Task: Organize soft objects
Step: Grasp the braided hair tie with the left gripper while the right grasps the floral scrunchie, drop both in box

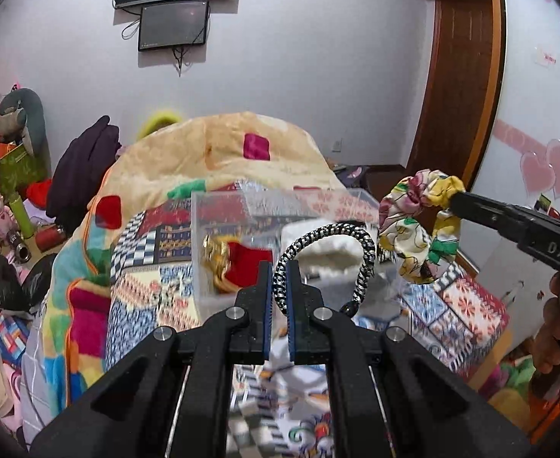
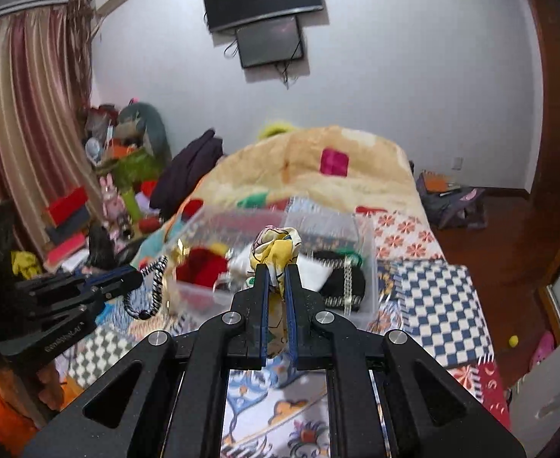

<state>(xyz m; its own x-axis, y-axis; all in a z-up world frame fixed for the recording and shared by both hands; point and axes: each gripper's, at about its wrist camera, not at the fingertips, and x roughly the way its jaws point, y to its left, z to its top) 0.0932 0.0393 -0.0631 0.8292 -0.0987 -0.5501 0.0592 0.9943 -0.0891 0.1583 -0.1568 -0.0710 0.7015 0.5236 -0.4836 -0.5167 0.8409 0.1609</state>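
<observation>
Braided black-and-white cord loop point(image 1: 324, 263) is pinched between the near-closed fingers of the left gripper point(image 1: 279, 286); limp, light, best held on one strand. Right gripper point(image 2: 276, 286) is clamped on the floral scrunchie point(image 2: 276, 246): soft, springy, gathered fabric grips easily. Both hang just short of the clear plastic bin's point(image 2: 368, 267) near edge on the bed point(image 2: 436, 297). Bin holds a red item point(image 2: 201, 265), white cloth point(image 2: 314, 271) and something black point(image 2: 347, 286).

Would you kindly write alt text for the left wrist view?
The left gripper pinches a black-and-white braided hair tie above a clear plastic box on a patchwork-covered bed. At right, the right gripper holds a floral scrunchie.
</observation>
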